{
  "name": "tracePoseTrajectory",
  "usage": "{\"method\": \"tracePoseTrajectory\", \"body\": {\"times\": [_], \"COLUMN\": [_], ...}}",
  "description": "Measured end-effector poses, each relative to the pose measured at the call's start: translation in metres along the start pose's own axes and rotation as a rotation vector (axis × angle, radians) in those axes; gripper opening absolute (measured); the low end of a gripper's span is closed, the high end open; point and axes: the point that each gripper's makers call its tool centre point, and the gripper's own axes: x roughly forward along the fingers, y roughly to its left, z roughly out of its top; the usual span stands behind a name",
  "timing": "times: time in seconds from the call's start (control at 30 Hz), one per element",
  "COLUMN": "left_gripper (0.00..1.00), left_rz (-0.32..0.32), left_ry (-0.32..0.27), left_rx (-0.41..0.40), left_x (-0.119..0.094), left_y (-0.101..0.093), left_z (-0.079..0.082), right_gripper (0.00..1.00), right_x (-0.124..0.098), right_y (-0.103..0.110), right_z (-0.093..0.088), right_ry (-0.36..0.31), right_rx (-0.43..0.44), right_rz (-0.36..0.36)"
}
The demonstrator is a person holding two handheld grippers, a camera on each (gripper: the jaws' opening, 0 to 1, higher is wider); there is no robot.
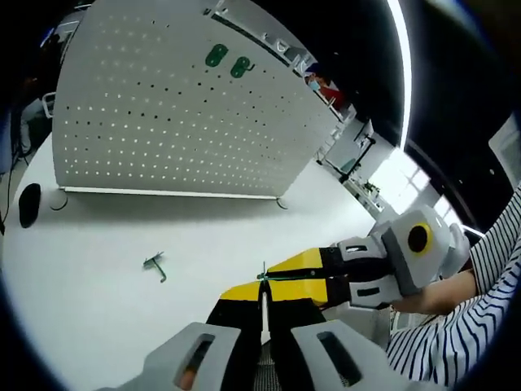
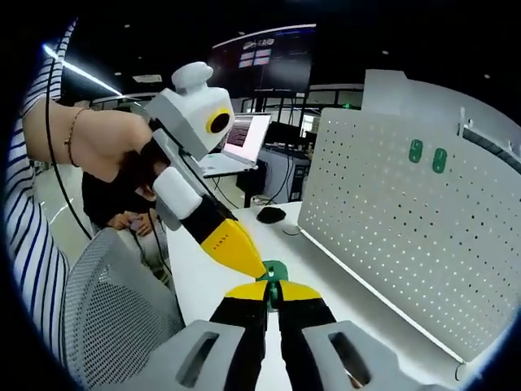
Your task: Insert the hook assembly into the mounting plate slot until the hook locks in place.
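In the left gripper view, the left tool (image 1: 264, 314) rises from the bottom with its yellow-tipped jaws drawn nearly together on a thin pale plate (image 1: 264, 319) that stands on edge between them. The right tool (image 1: 305, 265) comes in from the right and meets it at a small green hook (image 1: 263, 275), gripped at its tip. The two pieces seem to be held up over the white counter (image 1: 98, 309), so that they can be brought together in the air rather than on the surface. A second green hook (image 1: 155, 265) lies loose on the counter, near its middle, well apart from both tools. A white pegboard (image 1: 179, 106) stands upright along the far edge of the counter, with two green fittings (image 1: 228, 60) fixed near its top. A dark mouse (image 1: 29, 204) lies at the left edge.

In the right gripper view, the right tool (image 2: 273, 297) is clenched on the green hook (image 2: 273, 273), which sticks out just past its yellow tips. The left tool (image 2: 236, 248) slants down from the upper left, held by a hand (image 2: 98, 147), and its tip touches the hook. Whether the plate is in its jaws cannot be told from here. The pegboard (image 2: 407, 220) stands to the right, with the green fittings (image 2: 427, 155) high on it. No container is seen. The hook is judged not yet locked in.
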Motion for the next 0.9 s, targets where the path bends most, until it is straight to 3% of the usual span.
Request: {"method": "tracePoseTrajectory", "body": {"times": [0.2, 0.43, 0.67, 0.9], "left_gripper": [0.01, 0.01, 0.02, 0.24], "left_rz": [-0.019, -0.045, -0.047, 0.007], "left_ry": [-0.02, -0.052, -0.126, -0.16], "left_rx": [-0.027, -0.039, -0.06, -0.044], "left_x": [-0.003, -0.007, -0.008, -0.014], "left_y": [-0.003, -0.002, 0.003, 0.017], "left_z": [0.001, -0.003, 0.008, 0.012], "right_gripper": [0.01, 0.0, 0.0, 0.0], "right_x": [-0.001, 0.003, 0.005, 0.005], "right_y": [0.0, 0.005, 0.002, -0.001], "right_z": [0.001, 0.002, 0.009, 0.011], "right_ry": [0.004, 0.024, 0.026, 0.03], "right_rx": [0.107, 0.063, 0.037, 0.031], "right_rz": [0.016, 0.043, 0.054, 0.054]}}
